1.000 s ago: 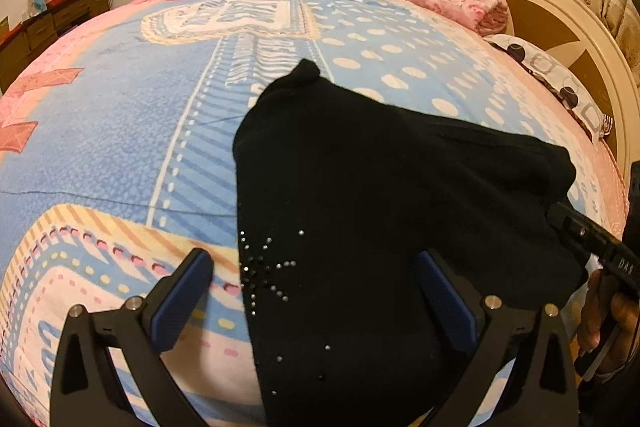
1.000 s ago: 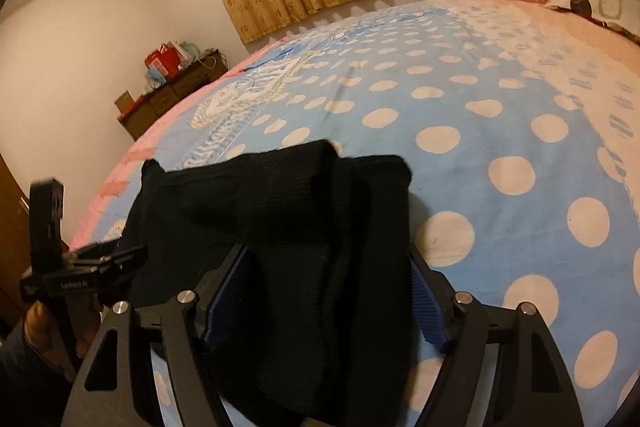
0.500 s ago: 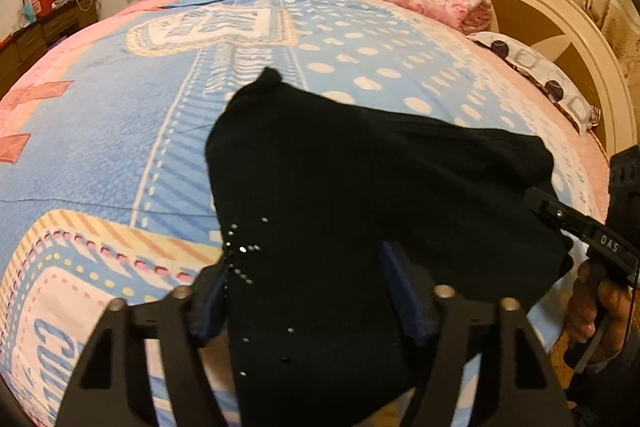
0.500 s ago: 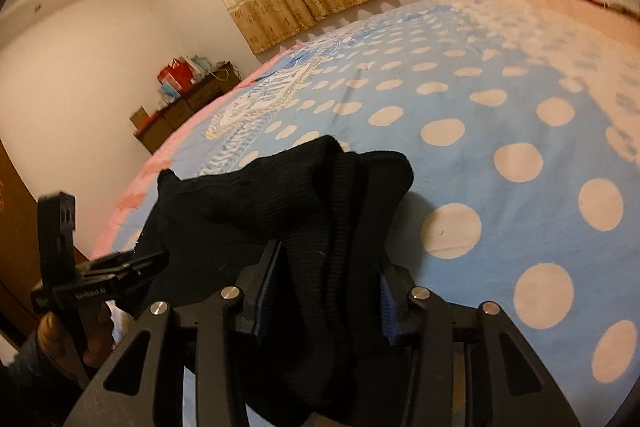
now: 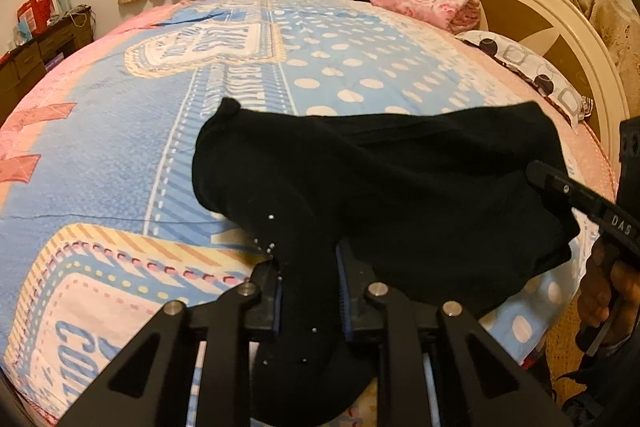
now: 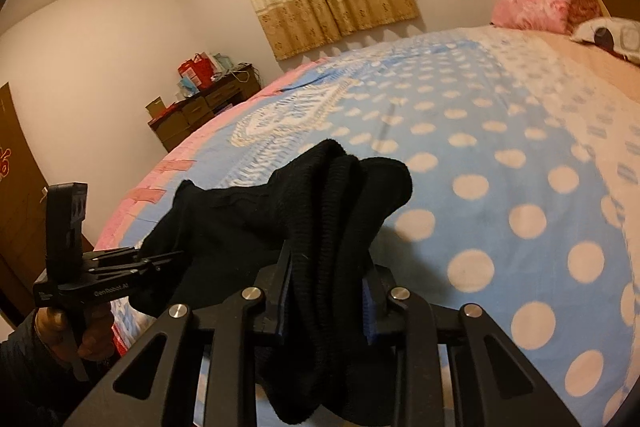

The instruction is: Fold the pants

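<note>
You have both grippers clamped on the pants (image 5: 400, 195), one at each near corner, at the near edge of the bed (image 5: 120, 155). Left gripper (image 5: 310, 291), bottom centre of its frame: fingers pinch a bunched fold with small studs on it. Right gripper (image 6: 326, 291), bottom centre of its frame: fingers pinch a thick ribbed bunch, likely a cuff or waistband, can't tell which.

Step looks like grasp done, carry-over about to start. The pants sit in the frame middle, already doubled, far edge resting on the blue spread, near edge hanging off the bed past your fingers.

Next move calls for lifting both corners together, level, and carrying them away from you to the far edge. Keep the cloth taut between the grippers so it doesn't sag.

Left view shows the whole pants spread wide, studs, headboard (image 5: 560, 27) upper right, and the right gripper's side at right edge. Right view shows the bunched ribbing up close and the left gripper with your hand (image 6: 68, 331) lower left, dresser (image 6: 200, 111) behind.
</note>
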The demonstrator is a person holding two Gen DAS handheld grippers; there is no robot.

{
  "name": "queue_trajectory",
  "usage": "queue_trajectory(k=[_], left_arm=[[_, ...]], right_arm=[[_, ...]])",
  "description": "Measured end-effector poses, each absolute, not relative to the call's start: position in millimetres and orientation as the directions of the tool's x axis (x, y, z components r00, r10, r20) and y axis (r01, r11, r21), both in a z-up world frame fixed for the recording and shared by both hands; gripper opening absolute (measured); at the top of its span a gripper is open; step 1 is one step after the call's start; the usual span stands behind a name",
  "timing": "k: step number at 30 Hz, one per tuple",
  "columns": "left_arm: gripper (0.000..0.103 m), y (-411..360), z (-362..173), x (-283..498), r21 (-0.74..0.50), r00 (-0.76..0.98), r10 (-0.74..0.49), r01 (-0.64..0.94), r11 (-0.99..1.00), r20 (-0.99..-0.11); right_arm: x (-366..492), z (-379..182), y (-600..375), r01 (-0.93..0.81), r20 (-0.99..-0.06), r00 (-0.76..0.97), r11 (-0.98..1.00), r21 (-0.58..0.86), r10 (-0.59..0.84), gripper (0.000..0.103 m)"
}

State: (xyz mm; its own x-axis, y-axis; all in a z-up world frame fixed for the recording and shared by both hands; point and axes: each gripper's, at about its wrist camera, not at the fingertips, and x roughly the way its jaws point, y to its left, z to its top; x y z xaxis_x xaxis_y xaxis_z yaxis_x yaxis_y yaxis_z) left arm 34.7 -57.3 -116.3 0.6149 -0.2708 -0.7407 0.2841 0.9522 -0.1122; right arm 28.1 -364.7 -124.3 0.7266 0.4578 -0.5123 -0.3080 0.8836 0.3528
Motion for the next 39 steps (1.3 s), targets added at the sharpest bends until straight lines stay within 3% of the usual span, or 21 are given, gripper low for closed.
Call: queue_trajectory(k=[17,33,39], left_arm=[[0.021,9,-77,32,-0.072,0.713,-0.171,0.167,0.983,-0.68],[0.021,130,-57,54,-0.042,0.776,0.041,-0.086,0.995,-0.629],[0.021,175,-66,76,-0.023,0.764,0.129,-0.185,0.983,-0.633]], right_arm=[[79,-69,-295,-0.477,-0.49,0.686,0.841,0.254,0.538,0.028],[160,-33,-144,-0.674,-0.498,0.584,0.725,0.142,0.641,0.028],[203,-47,-75,-0.717,-0.524,0.528,0.682,0.147,0.668,0.028]])
